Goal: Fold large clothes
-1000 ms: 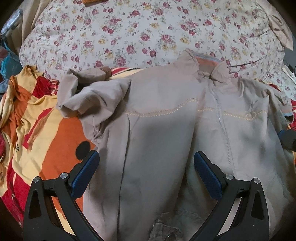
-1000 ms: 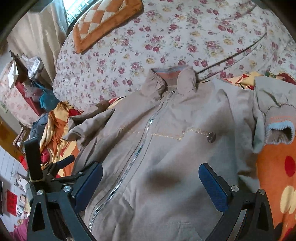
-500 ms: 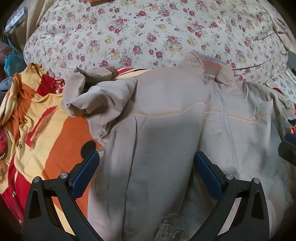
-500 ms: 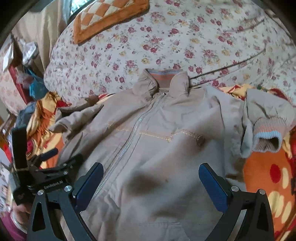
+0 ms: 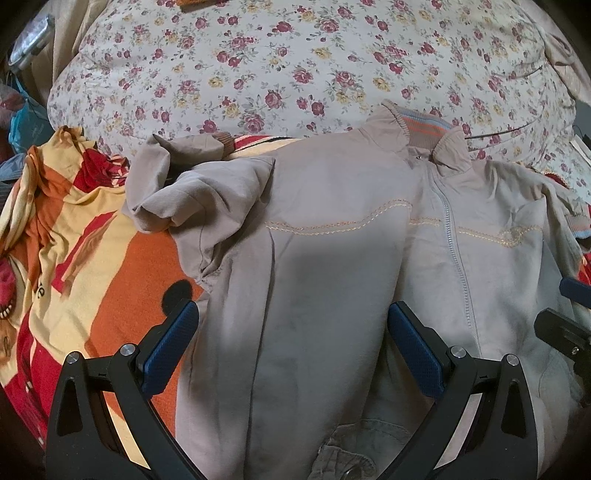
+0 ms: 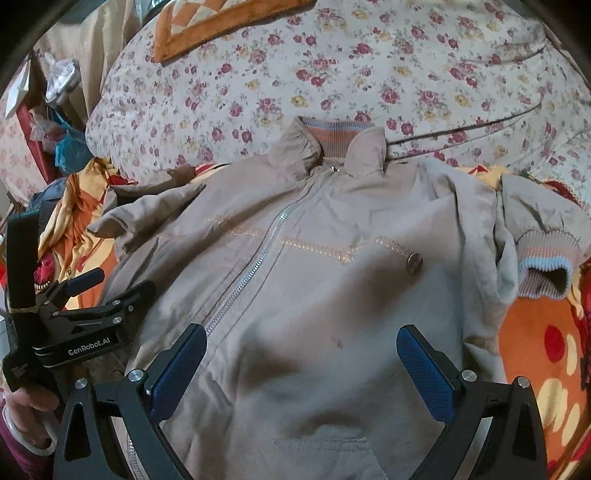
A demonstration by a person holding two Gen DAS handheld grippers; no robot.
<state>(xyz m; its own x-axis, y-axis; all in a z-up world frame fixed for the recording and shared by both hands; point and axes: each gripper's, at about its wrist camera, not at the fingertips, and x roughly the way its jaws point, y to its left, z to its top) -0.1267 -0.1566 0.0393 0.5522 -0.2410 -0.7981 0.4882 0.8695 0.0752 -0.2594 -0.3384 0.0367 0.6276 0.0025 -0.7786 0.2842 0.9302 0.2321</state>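
Observation:
A beige zip-up jacket point(image 5: 332, 251) lies front up on the bed, collar point(image 5: 424, 129) away from me, zipper point(image 6: 258, 258) closed. Its left sleeve point(image 5: 192, 192) is bunched beside the shoulder; its right sleeve folds back with the striped knit cuff point(image 6: 543, 269) showing. My left gripper point(image 5: 291, 339) hovers open over the jacket's lower left half, nothing between its blue pads. My right gripper point(image 6: 301, 365) hovers open over the lower right half, also empty. The left gripper point(image 6: 85, 295) also appears at the left of the right wrist view, held by a hand point(image 6: 26, 398).
Under the jacket lies an orange, red and yellow blanket point(image 5: 85, 266). Behind it is a floral quilt point(image 5: 295, 59) with an orange checked cushion point(image 6: 221, 26) on it. Bags and clutter point(image 6: 55, 125) stand at the bed's left side.
Both grippers have drawn back and shifted slightly left over the jacket, staying open. The jacket itself has not moved.

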